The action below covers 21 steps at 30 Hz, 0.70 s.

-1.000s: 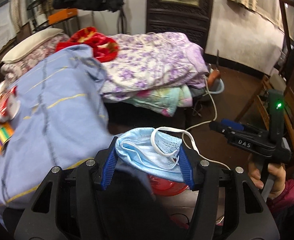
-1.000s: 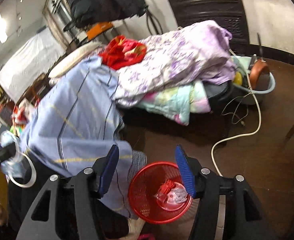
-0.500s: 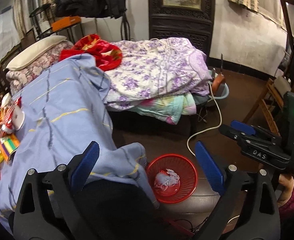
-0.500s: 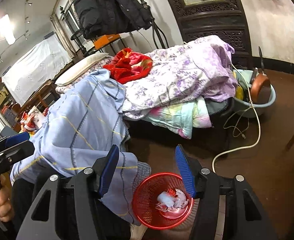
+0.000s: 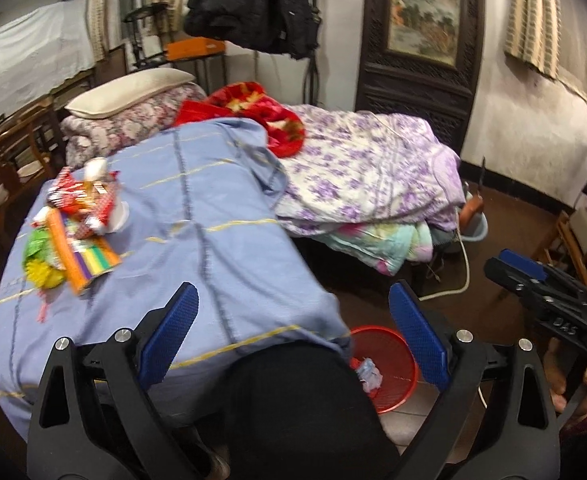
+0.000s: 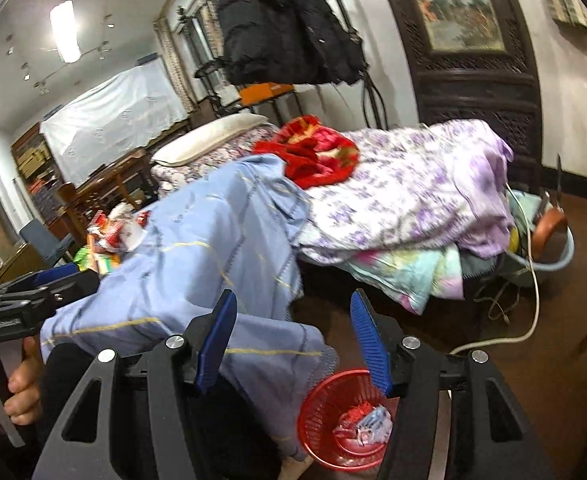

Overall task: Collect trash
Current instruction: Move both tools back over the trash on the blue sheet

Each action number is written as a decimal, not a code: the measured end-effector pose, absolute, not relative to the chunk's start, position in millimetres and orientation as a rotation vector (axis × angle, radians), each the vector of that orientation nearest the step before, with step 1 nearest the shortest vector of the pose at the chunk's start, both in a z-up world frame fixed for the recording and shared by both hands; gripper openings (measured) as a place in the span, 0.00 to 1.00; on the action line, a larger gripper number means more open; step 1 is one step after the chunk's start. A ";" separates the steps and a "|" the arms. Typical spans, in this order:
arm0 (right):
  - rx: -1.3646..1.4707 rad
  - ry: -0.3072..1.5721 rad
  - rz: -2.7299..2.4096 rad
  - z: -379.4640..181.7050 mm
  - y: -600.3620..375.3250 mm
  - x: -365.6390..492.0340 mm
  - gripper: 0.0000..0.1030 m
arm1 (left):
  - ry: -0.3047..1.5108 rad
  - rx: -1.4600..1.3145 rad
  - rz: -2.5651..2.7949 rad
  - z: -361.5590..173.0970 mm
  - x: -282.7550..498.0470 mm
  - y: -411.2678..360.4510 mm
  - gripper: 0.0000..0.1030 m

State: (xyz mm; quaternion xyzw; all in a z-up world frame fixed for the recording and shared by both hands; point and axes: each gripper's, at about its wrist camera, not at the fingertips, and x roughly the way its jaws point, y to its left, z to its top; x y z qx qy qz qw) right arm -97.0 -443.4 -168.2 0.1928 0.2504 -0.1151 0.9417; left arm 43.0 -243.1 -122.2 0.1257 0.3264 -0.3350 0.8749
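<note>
A red mesh trash basket (image 5: 393, 364) stands on the floor below the bed's edge, with a blue face mask and other scraps inside; it also shows in the right wrist view (image 6: 345, 420). My left gripper (image 5: 293, 324) is open and empty above the blue bedcover. My right gripper (image 6: 293, 332) is open and empty above the basket. A pile of colourful wrappers and paper trash (image 5: 73, 232) lies on the blue cover at the left; it also shows in the right wrist view (image 6: 113, 236).
The blue striped bedcover (image 5: 213, 240) hangs over the bed's edge beside the basket. Purple floral quilts (image 5: 365, 176) are stacked to the right. A white cable (image 6: 525, 320) runs across the brown floor. Wooden chairs (image 5: 573, 240) stand at the far right.
My left gripper opened and dropped the blue face mask into the red basket, then swung left toward the bed. My right gripper rose and tilted up, staying open.
</note>
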 end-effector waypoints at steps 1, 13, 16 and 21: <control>0.379 0.502 -0.222 -161.1 -436.9 -95.7 0.59 | 0.676 0.256 -0.688 -120.3 43.7 -236.8 0.91; 0.326 0.491 0.004 -112.4 -349.5 -38.6 0.77 | 0.697 0.098 -0.386 -133.9 97.8 -94.2 0.93; 0.296 0.518 0.043 -111.5 -320.1 -13.3 0.79 | 0.708 0.057 -0.305 -143.4 113.3 -59.2 0.93; 0.236 0.601 0.107 -123.5 -269.0 37.5 0.79 | 0.711 0.021 -0.211 -156.2 132.8 -19.7 0.93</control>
